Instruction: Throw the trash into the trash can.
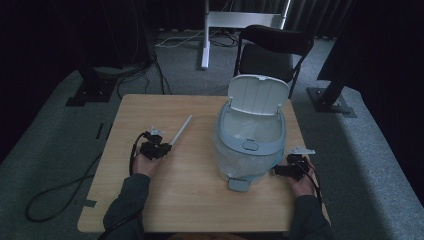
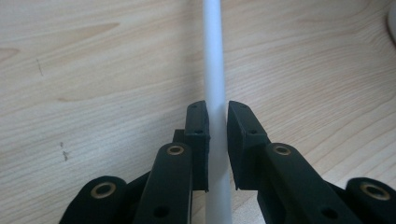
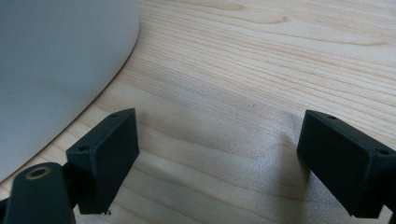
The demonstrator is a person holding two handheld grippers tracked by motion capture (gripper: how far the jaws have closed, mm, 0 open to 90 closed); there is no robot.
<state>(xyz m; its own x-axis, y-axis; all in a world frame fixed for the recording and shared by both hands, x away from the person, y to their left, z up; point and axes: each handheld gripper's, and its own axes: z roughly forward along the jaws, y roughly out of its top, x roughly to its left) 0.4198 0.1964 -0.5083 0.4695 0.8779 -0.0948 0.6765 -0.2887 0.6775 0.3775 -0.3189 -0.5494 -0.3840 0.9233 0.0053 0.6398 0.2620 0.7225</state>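
Your left gripper (image 2: pixel 218 122), jaws clamped on the white tube (image 2: pixel 214 56) lying on the counter (image 2: pixel 93 70), your right gripper (image 3: pixel 217 154), jaws apart beside the bin (image 3: pixel 56 60).

White plastic rods: one slim white plastic rod (image 1: pixel 180 131) is lying on the counter.
Bins: one pale blue plastic bin (image 1: pixel 249 145) is standing there, its one white hinged lid (image 1: pixel 258 94) raised.
Counters: one light wooden counter (image 1: pixel 190 190) is carrying both.
Tools: two black two-jaw tools are showing, the left tool (image 1: pixel 165 148) and the right tool (image 1: pixel 276 171).
Chairs: one black folding chair (image 1: pixel 270 52) is standing behind.
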